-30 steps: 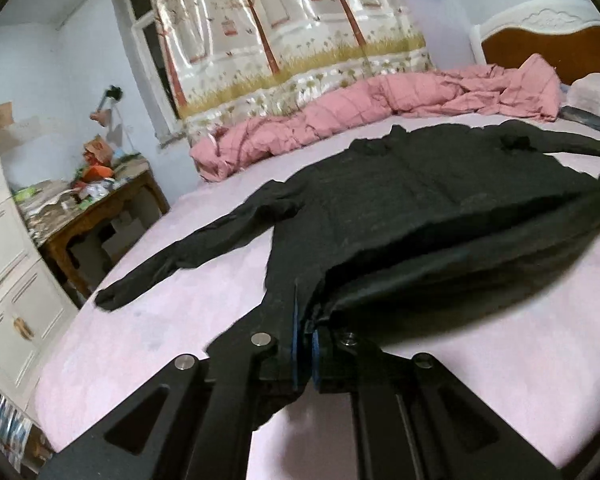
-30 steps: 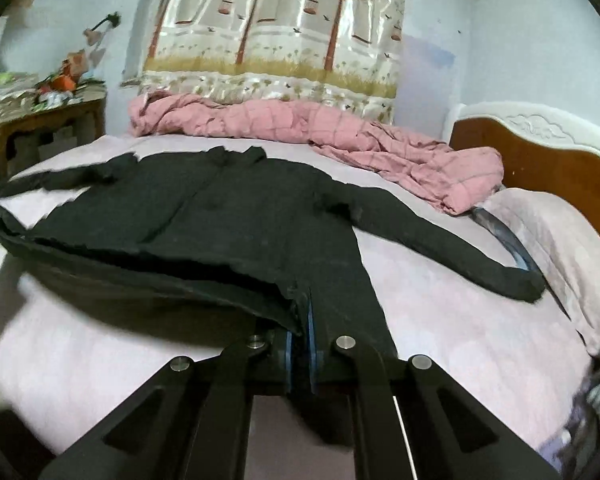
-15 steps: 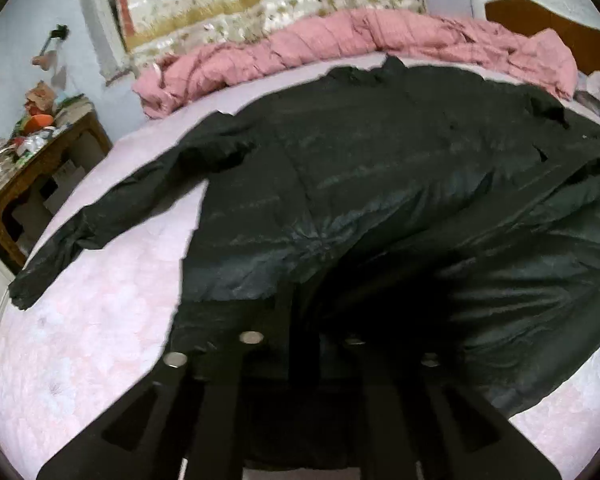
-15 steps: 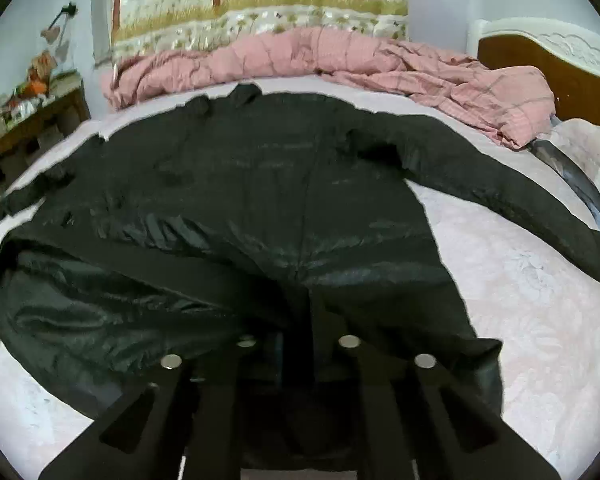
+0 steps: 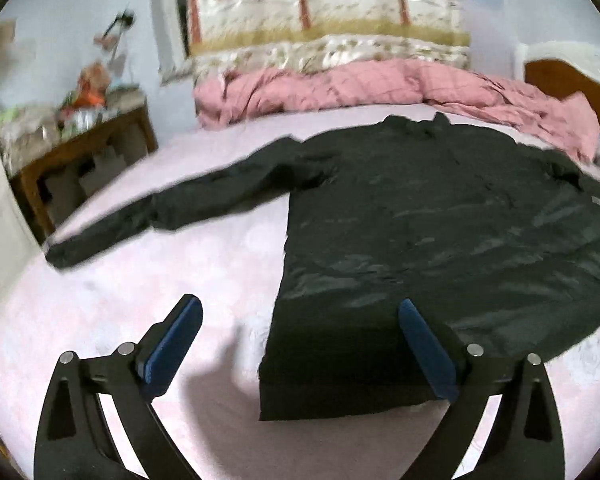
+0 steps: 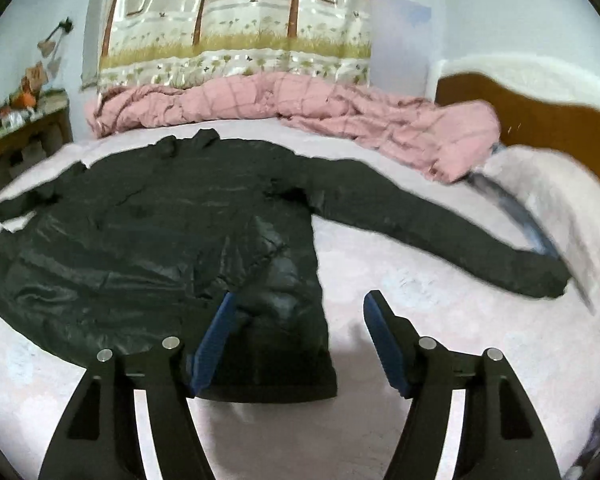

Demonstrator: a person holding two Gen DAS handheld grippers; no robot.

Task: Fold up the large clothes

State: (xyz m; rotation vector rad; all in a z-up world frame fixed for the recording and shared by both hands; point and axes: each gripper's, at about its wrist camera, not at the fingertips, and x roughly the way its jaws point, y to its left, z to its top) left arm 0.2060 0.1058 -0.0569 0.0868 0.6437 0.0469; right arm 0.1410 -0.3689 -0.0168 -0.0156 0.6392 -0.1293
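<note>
Left wrist view: a black padded jacket lies spread flat on a pink-sheeted bed, collar toward the far edge, one sleeve stretched out across the sheet. The left gripper hovers over the near hem corner, its jaws having just been opening and now standing wide, the corner lying between them but not pinched. In the right wrist view the right gripper is likewise over the opposite hem corner, its jaws having just been opening and now parted, gripping nothing; the other sleeve reaches toward a pillow by the wooden headboard. A rumpled pink quilt is bunched along the far side under a tree-print curtain, and a cluttered wooden counter stands beside the bed. The garment appears laid out and released, which would be the preparatory stage; no fold shows yet, so sleeves and body all seem left to fold.
</note>
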